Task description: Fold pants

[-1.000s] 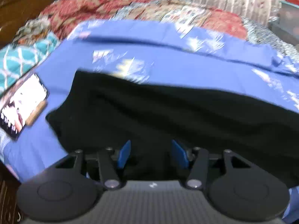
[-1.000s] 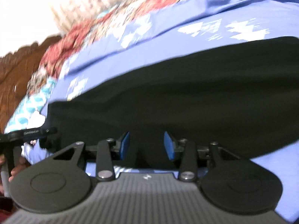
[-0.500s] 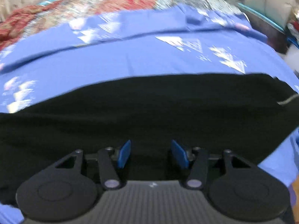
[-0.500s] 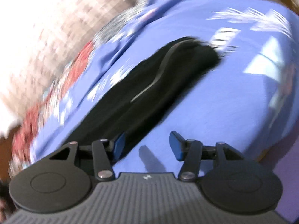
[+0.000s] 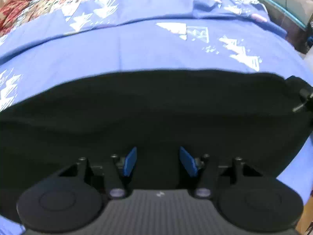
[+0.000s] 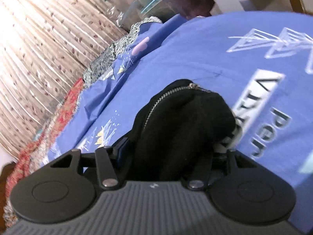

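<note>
Black pants (image 6: 182, 129) bunched, hiding right fingers (image 6: 122, 148) (closing)

The pants (image 5: 156, 117) are seen as matt black cloth, soft and light-absorbing, with a silvery metal zip (image 6: 166, 96) running along a bunched end. The sheet (image 5: 137, 54) beneath is noted as smooth blue woven cloth with flat white printed motifs, bordered by a patchwork quilt (image 5: 49, 2) of coarser printed fabric, and a curtain (image 6: 39, 49) of thin pleated cloth with a faint sheen is recorded behind. The left gripper (image 5: 157, 161) and right gripper (image 6: 168, 152) are seen as matt black plastic with ribbed grey housings, small bright metal pivot pins and blue pads (image 5: 130, 161) of a rubbery look.
</note>
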Tool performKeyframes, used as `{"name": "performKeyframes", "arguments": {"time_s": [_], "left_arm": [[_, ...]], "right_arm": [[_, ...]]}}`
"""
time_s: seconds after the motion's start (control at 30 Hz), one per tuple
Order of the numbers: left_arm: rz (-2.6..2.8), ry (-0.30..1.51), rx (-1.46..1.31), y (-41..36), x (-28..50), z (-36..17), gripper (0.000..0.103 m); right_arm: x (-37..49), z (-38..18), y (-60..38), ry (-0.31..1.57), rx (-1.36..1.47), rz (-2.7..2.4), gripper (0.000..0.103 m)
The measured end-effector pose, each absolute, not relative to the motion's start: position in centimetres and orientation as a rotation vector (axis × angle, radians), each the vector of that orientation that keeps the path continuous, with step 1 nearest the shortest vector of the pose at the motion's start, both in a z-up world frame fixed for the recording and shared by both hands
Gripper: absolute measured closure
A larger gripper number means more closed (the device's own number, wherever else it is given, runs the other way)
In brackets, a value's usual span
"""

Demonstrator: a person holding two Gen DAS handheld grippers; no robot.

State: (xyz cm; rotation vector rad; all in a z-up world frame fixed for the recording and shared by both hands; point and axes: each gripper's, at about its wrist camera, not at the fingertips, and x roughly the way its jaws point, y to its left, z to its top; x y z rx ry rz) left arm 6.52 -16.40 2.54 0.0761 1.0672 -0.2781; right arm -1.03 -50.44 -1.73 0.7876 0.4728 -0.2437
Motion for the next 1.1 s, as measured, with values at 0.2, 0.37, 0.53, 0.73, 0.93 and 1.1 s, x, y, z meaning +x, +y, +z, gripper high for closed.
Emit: {"name": "performKeyframes", "arguments": {"time_s": [0.2, 0.37, 0.53, 0.73, 0.93, 1.1], "left_arm": [[-0.334, 1.057, 0.030, -18.1, 7.9, 3.2, 0.055], [-0.376, 1.063, -0.062, -16.9, 7.6, 3.4, 0.053], [-0.369, 1.078, -0.114, -15.0, 7.3, 2.8, 0.052], [-0.382, 1.090, -0.196, -13.3, 7.3, 2.6, 0.050], [-0.421, 1.091, -0.163, -14.7, 6.9, 2.5, 0.050], [-0.388, 1.083, -0.099, -14.9, 6.0, 2.6, 0.050]], "right_arm": [[-1.6, 1.8, -45.6, 0.481, 0.453, -0.186, 0.088], [-1.6, 2.8, -35.4, 0.513, -0.175, -0.023, 0.081], [-4.4, -0.6, -27.1, 0.499, -0.690, 0.238, 0.022], [-7.9, 2.4, -29.0, 0.486, -0.590, 0.306, 0.020], [-7.4, 6.5, -36.5, 0.541, -0.045, 0.322, 0.043], [-5.4, 3.7, -37.6, 0.646, 0.140, 0.242, 0.065]]}}
